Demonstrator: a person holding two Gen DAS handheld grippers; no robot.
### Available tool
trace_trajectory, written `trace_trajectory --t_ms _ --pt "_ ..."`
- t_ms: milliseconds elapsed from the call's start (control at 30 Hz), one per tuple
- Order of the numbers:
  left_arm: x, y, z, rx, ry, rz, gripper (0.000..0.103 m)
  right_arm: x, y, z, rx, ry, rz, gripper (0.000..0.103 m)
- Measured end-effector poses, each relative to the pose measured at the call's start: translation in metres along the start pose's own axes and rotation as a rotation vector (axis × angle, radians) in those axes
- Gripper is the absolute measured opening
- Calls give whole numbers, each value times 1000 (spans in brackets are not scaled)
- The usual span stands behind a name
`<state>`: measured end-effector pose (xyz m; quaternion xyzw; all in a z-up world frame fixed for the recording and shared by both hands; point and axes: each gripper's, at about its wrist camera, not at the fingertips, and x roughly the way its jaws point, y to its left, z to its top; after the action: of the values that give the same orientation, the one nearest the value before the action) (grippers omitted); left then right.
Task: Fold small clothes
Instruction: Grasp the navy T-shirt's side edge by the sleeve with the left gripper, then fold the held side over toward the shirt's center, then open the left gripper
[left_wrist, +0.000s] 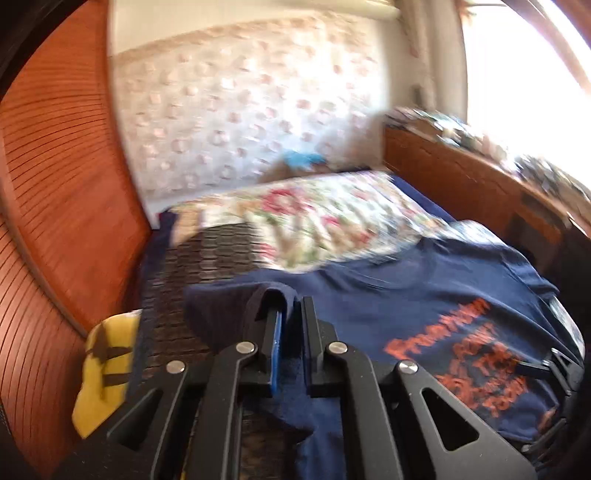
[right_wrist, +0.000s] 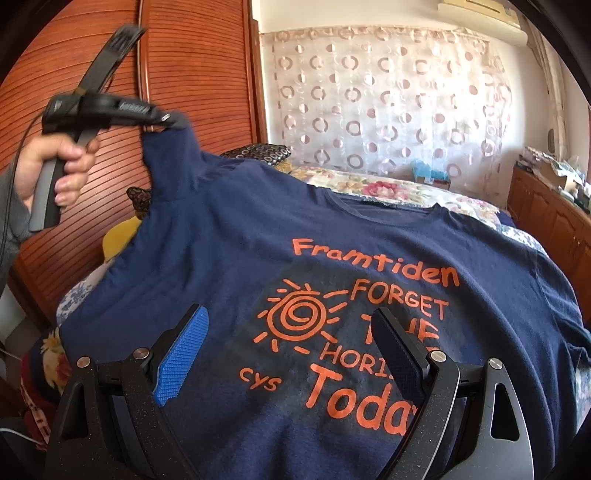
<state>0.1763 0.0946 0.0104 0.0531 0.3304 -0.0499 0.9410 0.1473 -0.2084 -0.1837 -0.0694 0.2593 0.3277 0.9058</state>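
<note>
- The right gripper (right_wrist: 291, 354) sits nearest in the right wrist view, its two fingers spread wide with nothing between them; one carries a blue ribbed pad, the other a dark pad.
- Just beyond and under those fingers lies the navy T-shirt (right_wrist: 229, 236), spread chest-up over the bed, its orange print of a spiral sun and lettering showing between the open fingers.
- In the left wrist view the left gripper (left_wrist: 290, 314) is clamped tight on a fold of the T-shirt's navy cloth, apparently a sleeve, which drapes over the blue-padded finger.
- From the right wrist view, a hand (right_wrist: 55, 166) grips the left gripper's grey handle up at the left, and the pinched sleeve is lifted clear of the bed, pulling the cloth into a taut ridge down to the shoulder.
- A yellow soft item (left_wrist: 103, 365) with dark bands lies at the bed's left edge, beside a dark woven-looking cover (left_wrist: 192, 258).
- Farther along, a floral quilt (left_wrist: 314, 221) in pink, green and cream covers the bed (right_wrist: 517, 229) behind the shirt's collar.
- A slatted reddish wooden wardrobe (right_wrist: 199, 74) stands along the left side.
- A low wooden cabinet (right_wrist: 546, 210) with cluttered top runs along the right.
- At the back hangs a sheer curtain (right_wrist: 388, 103) patterned with rings.
</note>
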Motion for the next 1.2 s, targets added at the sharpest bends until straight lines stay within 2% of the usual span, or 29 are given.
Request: trace_trajectory --t_ms 100,167,333,500,600,633,667,767,900,1100,1200 --pt "-3 -22 3 42 -6 -63 13 1 -2 0 6 1 1 91" --pt "-11 -26 2 44 -22 -79 41 1 -2 0 7 1 1 91" --pt "-27 -18 -10 38 -17 -78 60 0 -3 -2 13 -3 1 91" --pt "-20 -10 -49 4 22 -59 60 -1 -7 -2 24 -3 12 91" --pt "-10 -4 -75 -18 60 -48 60 0 -12 2 35 16 50 91" --pt "-7 -4 -83 -28 68 -47 60 1 -14 4 33 23 63 90" --pt "-6 -2 -91 -41 75 -50 60 1 -15 7 26 26 67 83" --pt "-1 3 -108 -81 93 -55 60 3 -19 22 0 28 66 75" --pt "10 1 -127 -102 118 -53 60 10 -18 45 -64 18 44 74" --pt "24 3 -139 -103 160 -35 60 60 -11 72 -110 95 131 73" --pt "32 6 -144 -101 188 -29 60 95 -7 82 -107 150 162 61"
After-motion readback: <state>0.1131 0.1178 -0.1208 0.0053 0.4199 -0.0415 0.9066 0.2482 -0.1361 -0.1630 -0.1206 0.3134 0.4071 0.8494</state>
